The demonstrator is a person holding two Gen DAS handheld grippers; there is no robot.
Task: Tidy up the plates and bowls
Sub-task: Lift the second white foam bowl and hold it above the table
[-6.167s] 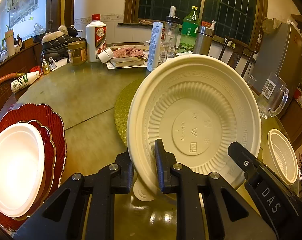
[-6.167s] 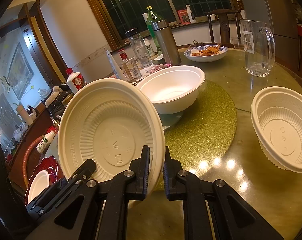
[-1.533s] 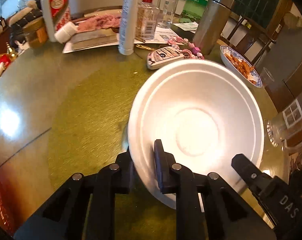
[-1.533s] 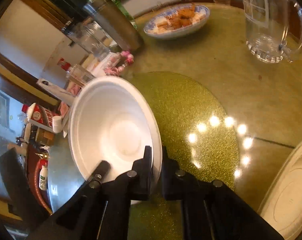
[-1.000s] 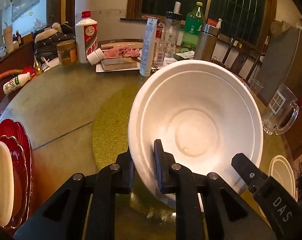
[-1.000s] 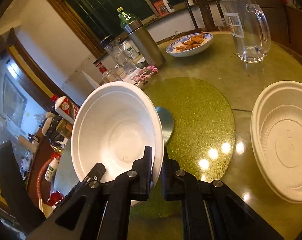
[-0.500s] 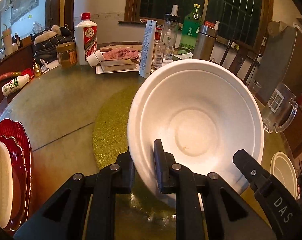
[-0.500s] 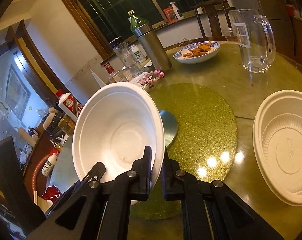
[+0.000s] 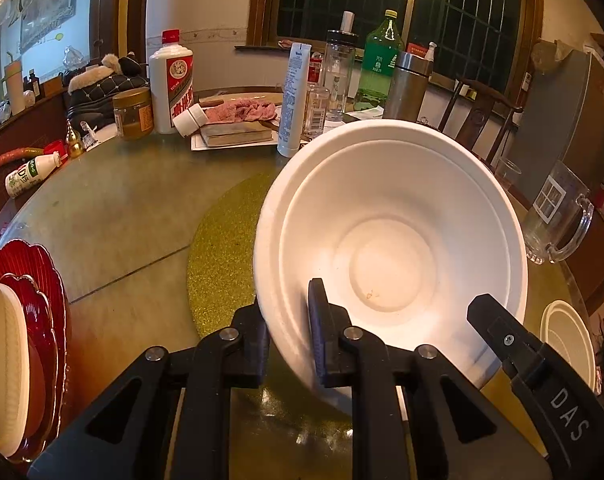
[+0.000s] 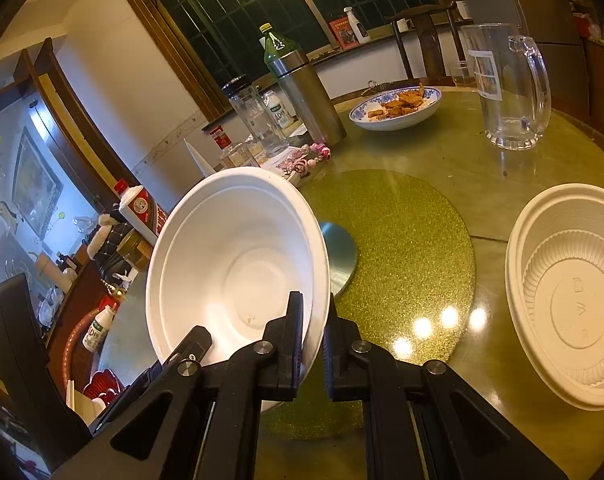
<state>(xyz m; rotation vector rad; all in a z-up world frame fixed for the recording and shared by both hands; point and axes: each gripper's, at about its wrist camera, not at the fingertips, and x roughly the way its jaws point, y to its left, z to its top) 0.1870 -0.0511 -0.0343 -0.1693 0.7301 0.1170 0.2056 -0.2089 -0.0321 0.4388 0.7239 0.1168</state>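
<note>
White foam bowl [image 9: 389,248] is now lifted off the gold mat [image 9: 222,256], tilted between both grippers.
Left gripper [image 9: 288,332] and right gripper [image 10: 313,320] each pinch its rim; seconds earlier they carried the ribbed cream bowl [image 10: 569,304], now resting at right, a likely stacking spot.

My right gripper [image 10: 313,330] pinches the rim of the white bowl [image 10: 238,264], one finger inside it and one outside, and the bowl hangs tilted above the glittery gold mat [image 10: 401,240]. The left gripper [image 10: 190,346] reaches in from the lower left and meets the bowl's near edge. Just behind the bowl a round metal disc [image 10: 339,254] lies on the mat. To my right a cream ribbed bowl [image 10: 569,292] sits on the green table [image 10: 501,168]. Farther back stand a glass pitcher [image 10: 501,84], a blue-patterned dish of food [image 10: 395,108] and a steel flask [image 10: 307,96].
</note>
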